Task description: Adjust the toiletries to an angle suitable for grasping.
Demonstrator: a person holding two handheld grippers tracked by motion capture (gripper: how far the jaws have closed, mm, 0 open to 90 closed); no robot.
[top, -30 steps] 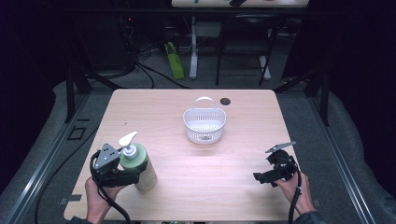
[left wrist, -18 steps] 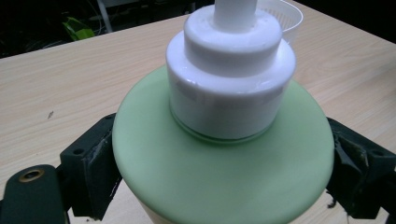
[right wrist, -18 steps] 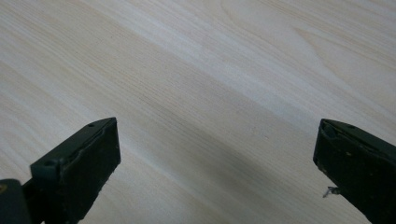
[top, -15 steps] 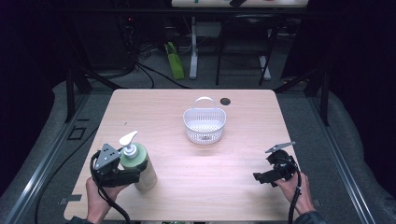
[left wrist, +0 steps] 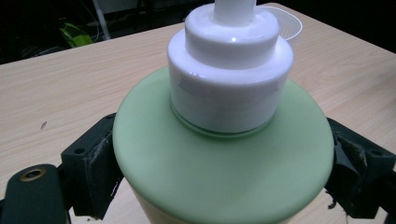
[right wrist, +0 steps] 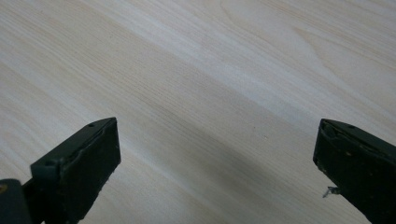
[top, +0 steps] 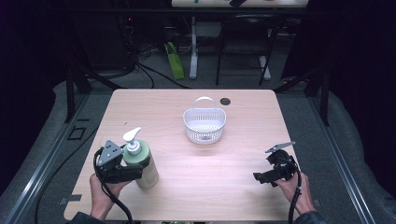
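The green pump bottle (top: 142, 161) stands upright at the lower left of the high view, on the table (top: 233, 186). The left gripper (top: 135, 173) clasps its body, one jaw pressed on each side. A white basket (top: 204, 125) sits at the frame's centre, well apart. At the lower right, the right gripper (top: 257, 177) rests with jaws spread wide over bare wood, holding nothing.
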